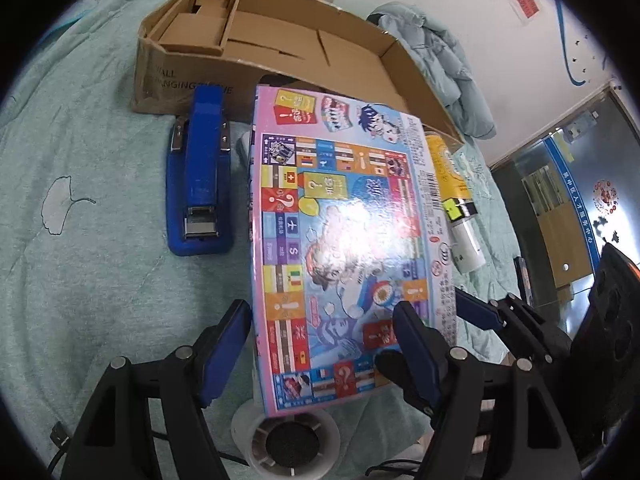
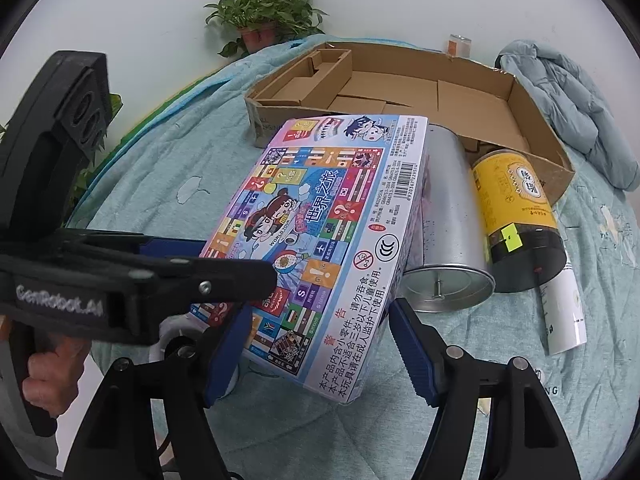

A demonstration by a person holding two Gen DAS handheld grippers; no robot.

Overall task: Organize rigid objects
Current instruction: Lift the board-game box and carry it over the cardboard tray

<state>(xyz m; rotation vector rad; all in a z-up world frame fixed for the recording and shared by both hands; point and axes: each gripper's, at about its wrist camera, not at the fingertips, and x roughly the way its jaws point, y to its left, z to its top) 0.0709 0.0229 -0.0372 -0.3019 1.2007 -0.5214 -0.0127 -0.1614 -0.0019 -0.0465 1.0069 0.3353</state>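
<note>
Lying on the bedspread are one board game box, one blue stapler, and two cans: a silver can and, at its three o'clock, a yellow can. One open cardboard box is sitting at twelve o'clock, with one potted plant and one folded jacket sitting nearby.

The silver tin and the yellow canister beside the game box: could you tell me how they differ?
The silver tin is plain bare metal; the yellow canister carries a printed yellow label and a dark end. The tin touches the game box; the canister lies beyond it. Both are cylinders lying on their sides.
</note>
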